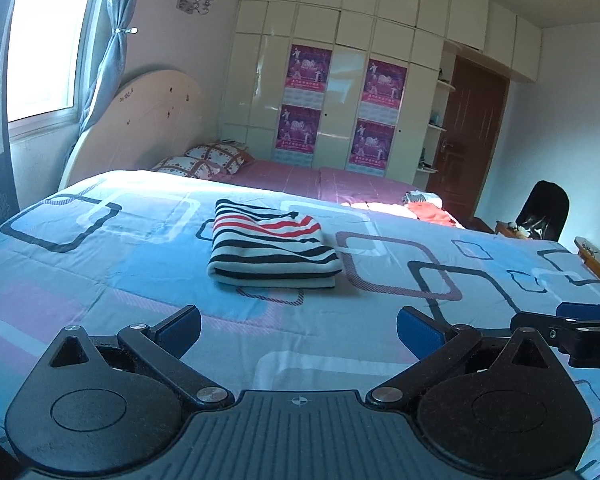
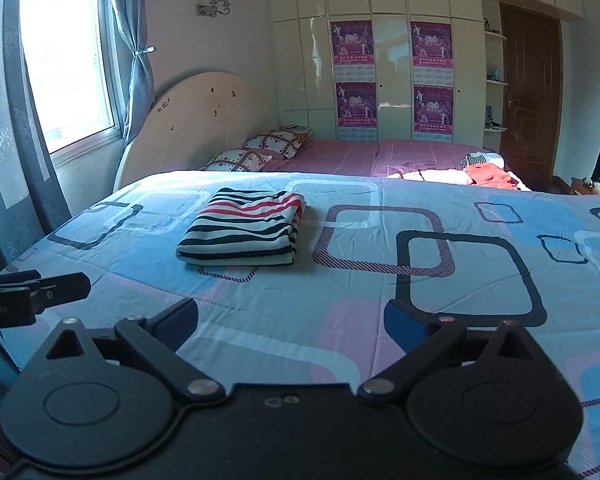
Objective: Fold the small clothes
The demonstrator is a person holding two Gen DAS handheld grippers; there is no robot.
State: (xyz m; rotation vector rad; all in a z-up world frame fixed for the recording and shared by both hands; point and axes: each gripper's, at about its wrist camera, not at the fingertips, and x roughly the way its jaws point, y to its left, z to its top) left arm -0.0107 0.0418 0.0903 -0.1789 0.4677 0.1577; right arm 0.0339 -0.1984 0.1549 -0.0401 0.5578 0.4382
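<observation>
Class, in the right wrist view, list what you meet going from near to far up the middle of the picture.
right gripper → blue patterned quilt → folded striped garment → pink sheet → wardrobe

1 folded striped garment [image 1: 272,246], 2 pillows [image 1: 204,160], 4 posters [image 1: 308,66].

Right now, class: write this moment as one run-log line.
striped garment: folded, lying on quilt | left gripper: open, empty | right gripper: open, empty
</observation>
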